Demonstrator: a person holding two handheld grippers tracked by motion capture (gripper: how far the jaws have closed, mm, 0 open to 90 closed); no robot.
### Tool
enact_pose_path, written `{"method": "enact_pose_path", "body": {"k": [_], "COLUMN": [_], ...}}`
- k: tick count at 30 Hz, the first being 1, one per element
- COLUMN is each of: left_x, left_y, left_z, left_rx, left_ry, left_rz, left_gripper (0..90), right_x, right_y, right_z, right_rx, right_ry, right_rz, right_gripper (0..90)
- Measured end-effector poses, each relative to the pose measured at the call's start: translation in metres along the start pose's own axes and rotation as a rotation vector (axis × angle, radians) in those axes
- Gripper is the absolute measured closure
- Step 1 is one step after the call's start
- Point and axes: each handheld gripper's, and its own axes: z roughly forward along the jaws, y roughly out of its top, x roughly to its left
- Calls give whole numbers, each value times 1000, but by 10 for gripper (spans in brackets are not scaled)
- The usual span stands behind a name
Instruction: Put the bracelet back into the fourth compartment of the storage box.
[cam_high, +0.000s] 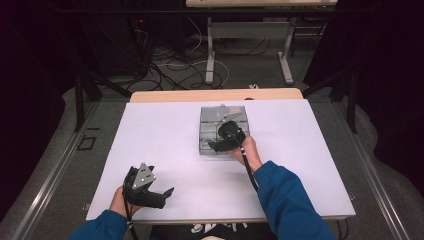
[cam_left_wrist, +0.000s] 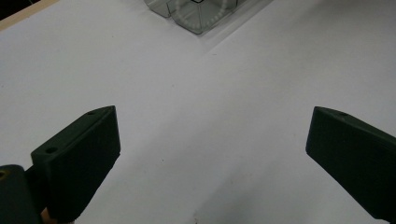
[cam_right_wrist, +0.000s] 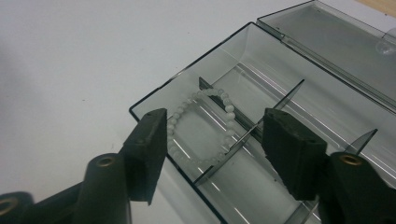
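Note:
A clear smoky plastic box (cam_high: 206, 131) (cam_right_wrist: 261, 88) with thin dividers lies open on the white table, its lid (cam_right_wrist: 334, 44) folded back. A white bead bracelet (cam_right_wrist: 198, 128) lies in the box's near-left compartment, draped against a divider. My right gripper (cam_high: 220, 142) (cam_right_wrist: 215, 140) hovers over that compartment, open, its jaws on either side of the bracelet and apart from it. My left gripper (cam_high: 162, 192) (cam_left_wrist: 212, 154) rests open near the table's front left edge with bare table between its jaws. The box's corner (cam_left_wrist: 196, 14) shows far ahead in the left gripper view.
A white sheet (cam_high: 165, 145) covers the table, with a wooden edge (cam_high: 215, 95) at the back. Beyond it stand a desk frame (cam_high: 247, 47) and cables (cam_high: 170, 65) on the floor. A metal rail (cam_high: 45, 187) runs along the left.

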Motion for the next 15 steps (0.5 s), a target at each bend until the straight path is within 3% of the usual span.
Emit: {"method": "enact_pose_path", "body": {"k": [12, 15], "left_x": [0, 1], "left_y": [0, 1], "left_z": [0, -2], "left_rx": [-1, 7], "left_ry": [0, -3], "left_rz": [-1, 12], "left_gripper": [29, 29], "right_x": [-4, -4], "right_y": [-12, -18], "right_z": [-28, -35], "right_rx": [-26, 9], "right_ry": [81, 92], "right_rz": [4, -8], "right_gripper": [79, 23]}}
